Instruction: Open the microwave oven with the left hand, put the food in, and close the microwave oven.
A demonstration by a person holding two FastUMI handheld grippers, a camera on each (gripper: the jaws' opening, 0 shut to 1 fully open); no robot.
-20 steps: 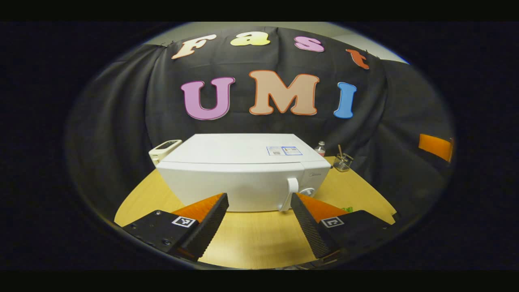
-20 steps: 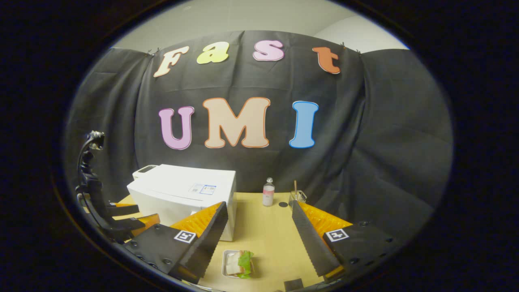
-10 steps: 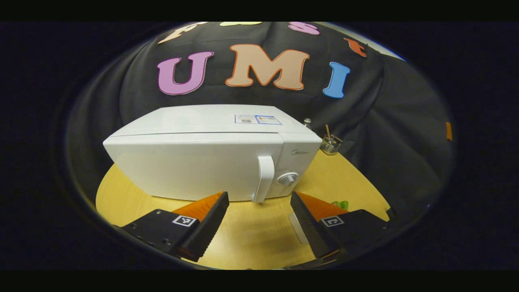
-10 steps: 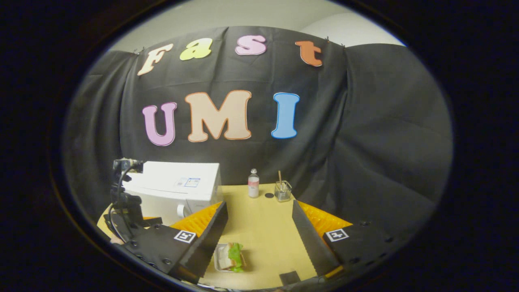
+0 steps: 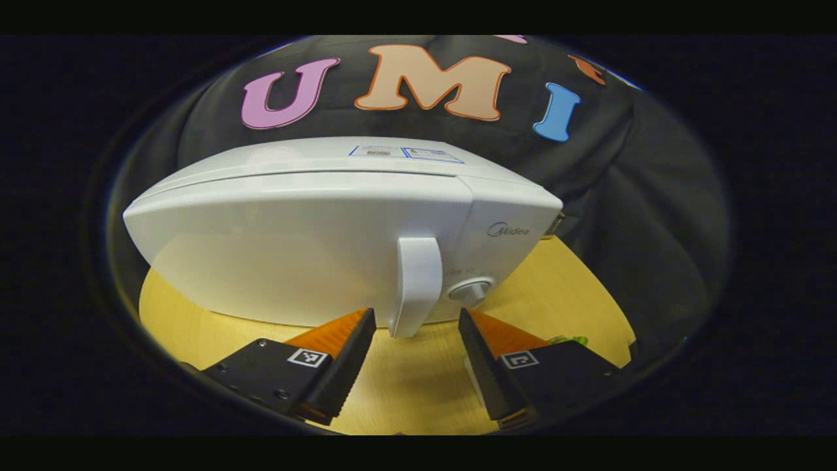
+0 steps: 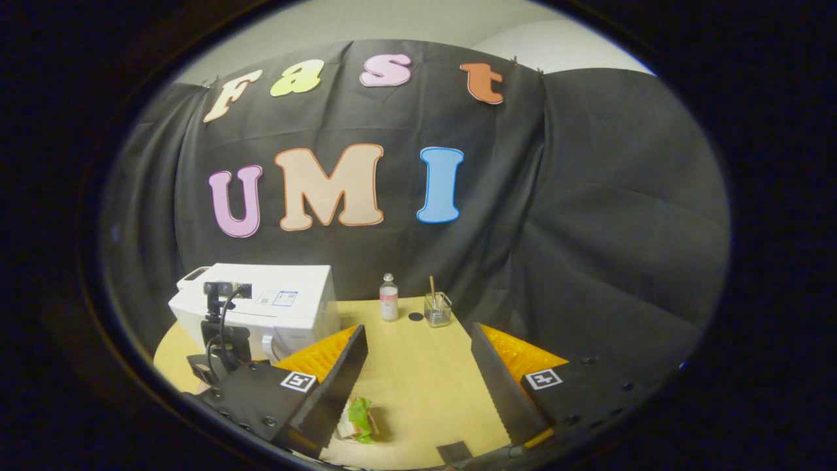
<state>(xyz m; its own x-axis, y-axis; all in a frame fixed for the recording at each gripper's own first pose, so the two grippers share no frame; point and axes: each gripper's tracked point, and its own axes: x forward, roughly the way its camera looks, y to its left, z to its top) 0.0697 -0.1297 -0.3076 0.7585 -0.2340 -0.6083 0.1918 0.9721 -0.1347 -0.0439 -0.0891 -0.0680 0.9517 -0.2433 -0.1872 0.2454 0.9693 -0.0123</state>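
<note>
The left gripper [image 5: 415, 340] is hanging spread before the closed microwave [image 5: 314, 235], its handle [image 5: 413, 284] at twelve o'clock between the fingers for pulling, while the right gripper [image 6: 418, 386] is waiting spread above the table [image 6: 425, 366], the sandwich [image 6: 358, 418] at seven o'clock.

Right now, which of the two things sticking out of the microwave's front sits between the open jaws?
The tall upright door handle, in line with the left gripper's gap. The round knob sits lower right on the microwave.
</note>
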